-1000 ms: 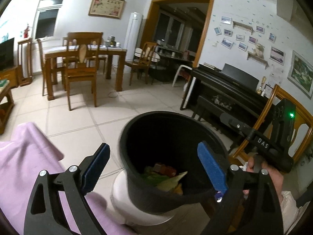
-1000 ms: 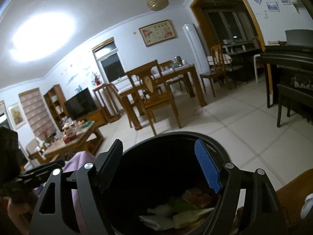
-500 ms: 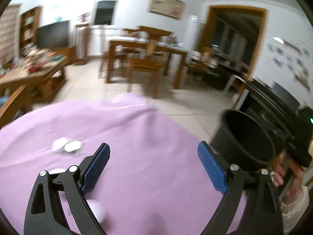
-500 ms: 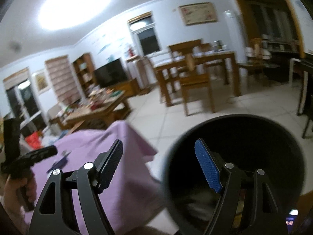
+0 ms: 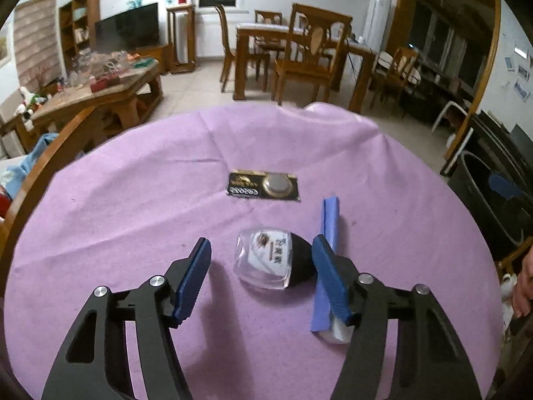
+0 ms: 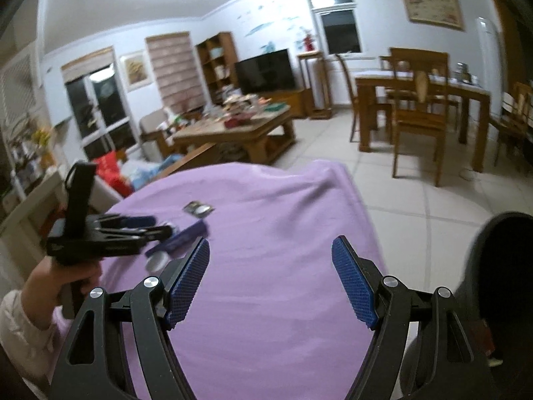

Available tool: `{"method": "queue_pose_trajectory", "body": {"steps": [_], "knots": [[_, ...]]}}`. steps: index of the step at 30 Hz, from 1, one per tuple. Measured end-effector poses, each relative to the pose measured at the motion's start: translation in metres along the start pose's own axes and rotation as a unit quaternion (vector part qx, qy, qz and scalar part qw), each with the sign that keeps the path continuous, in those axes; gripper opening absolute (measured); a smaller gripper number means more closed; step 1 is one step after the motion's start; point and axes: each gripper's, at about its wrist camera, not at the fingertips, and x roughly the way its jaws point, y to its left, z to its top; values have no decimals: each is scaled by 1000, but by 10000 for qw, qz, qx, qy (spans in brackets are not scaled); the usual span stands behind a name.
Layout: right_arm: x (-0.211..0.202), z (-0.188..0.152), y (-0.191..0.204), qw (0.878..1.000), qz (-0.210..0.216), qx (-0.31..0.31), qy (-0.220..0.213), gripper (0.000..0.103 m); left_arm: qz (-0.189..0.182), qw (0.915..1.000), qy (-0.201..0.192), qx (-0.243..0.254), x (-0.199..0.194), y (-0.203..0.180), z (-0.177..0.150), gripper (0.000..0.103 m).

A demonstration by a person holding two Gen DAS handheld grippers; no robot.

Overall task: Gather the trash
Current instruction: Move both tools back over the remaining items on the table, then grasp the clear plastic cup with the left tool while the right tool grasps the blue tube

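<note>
Clear plastic blister pack (image 5: 266,260), black battery card (image 5: 263,186), blue strip (image 5: 328,260), lying flat

We see a lilac-purple cloth (image 5: 133,206), plain and unpatterned. The battery card (image 5: 263,186) is black with gold print and a silver disc. The clear plastic container (image 5: 266,260) carries a white label and a black end. The long strip (image 5: 328,233) is blue-violet. The gripper pads (image 5: 193,280) are blue and textured, on black frames. The bin (image 6: 499,266) is black.

So the table (image 5: 133,200), under purple cloth, has a battery card (image 5: 263,186), clear plastic case (image 5: 266,260) and blue strip (image 5: 328,253) on it.
</note>
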Motion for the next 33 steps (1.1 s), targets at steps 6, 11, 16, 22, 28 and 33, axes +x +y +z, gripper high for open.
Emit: {"method": "queue_pose_trajectory", "body": {"steps": [6,11,16,22,28,33], "knots": [[46,17,38,9978,349,-73,565,76,6,9999,28,118,-3,5,-2,47],[95,27,60,9917,535,-72,1166,68,123,9996,-27,-233,-12,29,-9,46],[138,36,82,9857,603,-121,1570,62,152,9980,-92,-612,-23,51,-17,44],[175,38,127,9813,277,-690,1774,50,234,9972,-211,-674,-34,58,-20,37],[188,33,157,9721,106,-1604,1709,10,312,9960,-359,-762,-39,61,-17,34],[179,31,155,9751,174,-1592,1531,7,260,9960,-237,-825,-36,62,-20,35]]}}
